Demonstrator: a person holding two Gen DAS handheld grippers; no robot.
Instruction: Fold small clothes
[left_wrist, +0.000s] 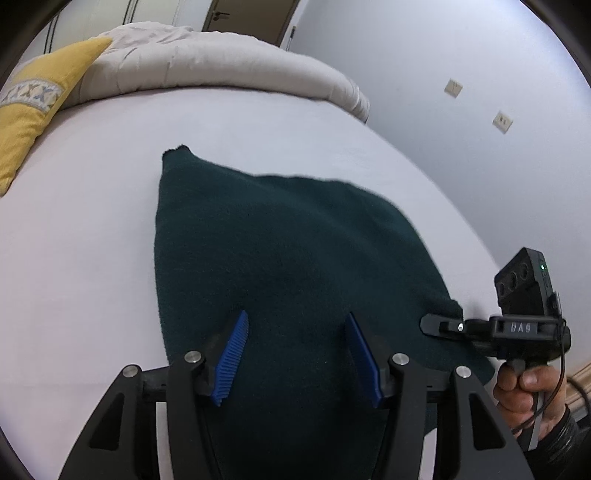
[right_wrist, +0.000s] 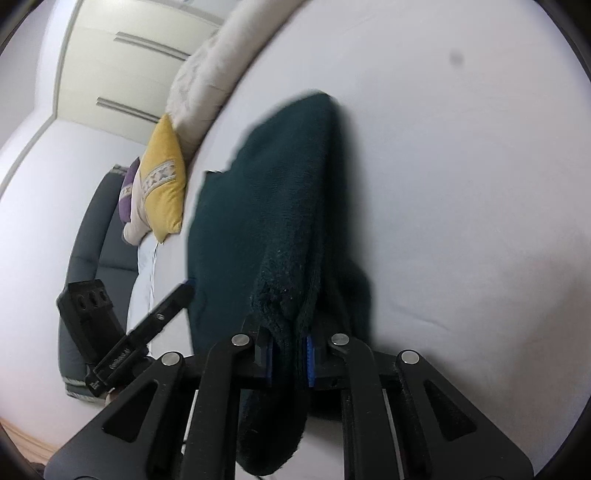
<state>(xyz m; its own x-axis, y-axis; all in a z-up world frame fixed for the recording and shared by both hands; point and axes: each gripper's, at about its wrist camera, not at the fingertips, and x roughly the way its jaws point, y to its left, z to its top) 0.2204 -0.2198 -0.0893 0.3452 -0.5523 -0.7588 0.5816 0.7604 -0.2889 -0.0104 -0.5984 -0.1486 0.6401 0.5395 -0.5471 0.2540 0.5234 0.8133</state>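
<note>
While clamped in right gripper (right_wrist: 290, 349) at near corner, dark green cloth (left_wrist: 280, 251) spread ahead under wide-open, empty left gripper (left_wrist: 295, 354) (fold under way; next: carry corner across).

Soft even indoor light, no glare, heavy fisheye bending with black vignette at edges, right-wrist view motion-blurred, dark smudge at 1 o'clock
</note>
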